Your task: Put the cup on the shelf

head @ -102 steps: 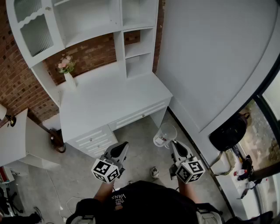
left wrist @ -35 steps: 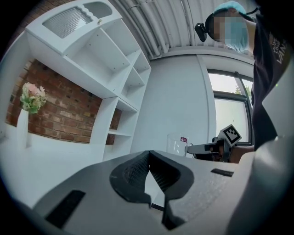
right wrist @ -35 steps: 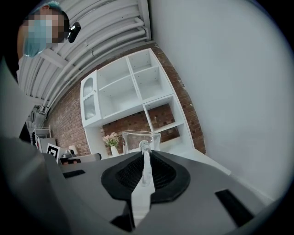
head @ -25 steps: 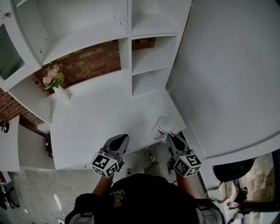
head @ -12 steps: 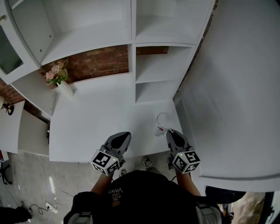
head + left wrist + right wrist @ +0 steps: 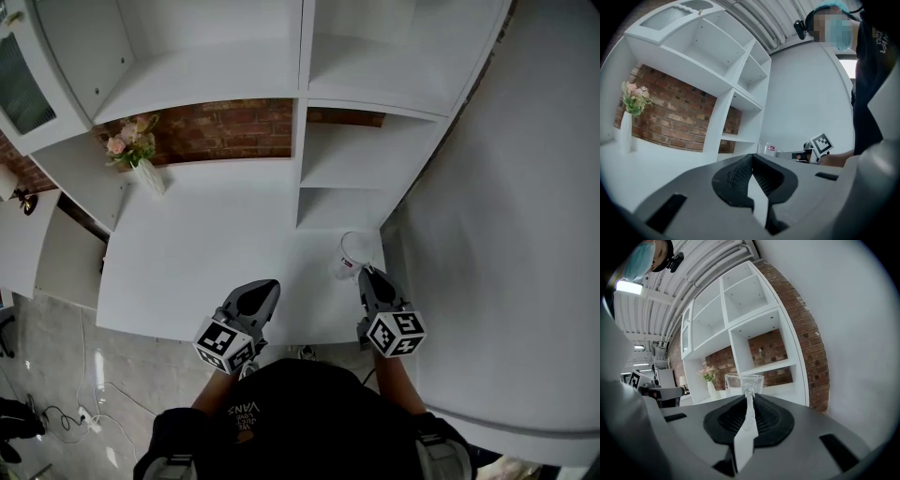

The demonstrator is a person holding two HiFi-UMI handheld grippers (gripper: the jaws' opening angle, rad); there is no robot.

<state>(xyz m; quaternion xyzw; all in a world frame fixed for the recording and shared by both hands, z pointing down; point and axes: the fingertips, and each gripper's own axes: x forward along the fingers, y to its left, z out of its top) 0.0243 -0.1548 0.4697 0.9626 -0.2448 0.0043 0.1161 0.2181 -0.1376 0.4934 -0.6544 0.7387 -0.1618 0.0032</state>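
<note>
Cup [image 6: 353, 253]: just one, clear, with a small red-and-white label. It's held by the right gripper [image 6: 365, 276] over the back right corner of the bench [image 6: 187, 262], right in front of the lowest cubby of the shelf [image 6: 349, 155]. The right gripper view has the fingers [image 6: 771, 420] clenched on a thin clear bit of it, handle or wall, can't really tell. Also can't tell if its base touches the bench.

Two grippers total. The left gripper [image 6: 262, 289] hovers over the bench's front edge, fingers [image 6: 733, 180] pressed together with nothing in them.

One vase [image 6: 150, 176] of pink flowers sits back left. Three cubbies show in the shelf's right column, the top one cut off. One glass door [image 6: 23, 84] top left, also cut off.
</note>
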